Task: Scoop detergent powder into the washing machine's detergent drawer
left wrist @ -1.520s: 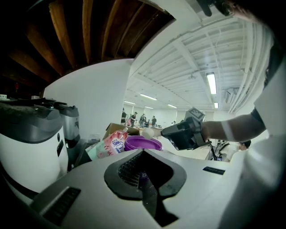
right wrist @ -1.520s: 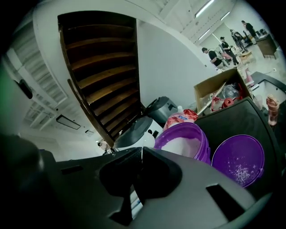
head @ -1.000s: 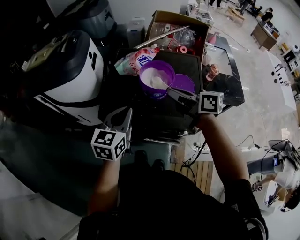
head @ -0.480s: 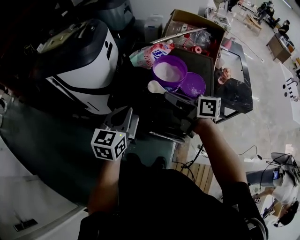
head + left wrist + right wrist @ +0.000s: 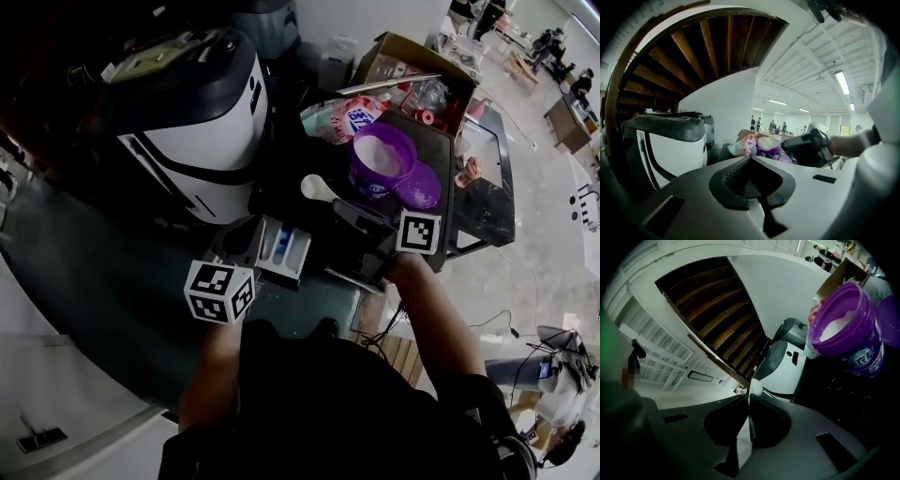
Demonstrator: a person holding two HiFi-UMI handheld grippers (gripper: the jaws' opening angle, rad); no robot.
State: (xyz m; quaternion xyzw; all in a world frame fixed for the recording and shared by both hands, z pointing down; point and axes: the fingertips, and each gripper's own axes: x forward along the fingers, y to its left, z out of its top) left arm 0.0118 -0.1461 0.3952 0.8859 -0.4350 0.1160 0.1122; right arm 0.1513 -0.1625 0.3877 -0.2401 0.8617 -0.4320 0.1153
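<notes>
Transfer step, by my reading: right gripper (image 5: 349,210) clamped on scoop (image 5: 317,187) handle; scoop between purple tub (image 5: 380,155) and open detergent drawer (image 5: 284,246); left gripper (image 5: 750,158) jaws together, empty, beside drawer; next: keep scoop level, carry over 1 compartment, tip.

Left tool (image 5: 750,158) seemingly closed; right tool (image 5: 749,399) grips scoop (image 5: 319,188).
</notes>
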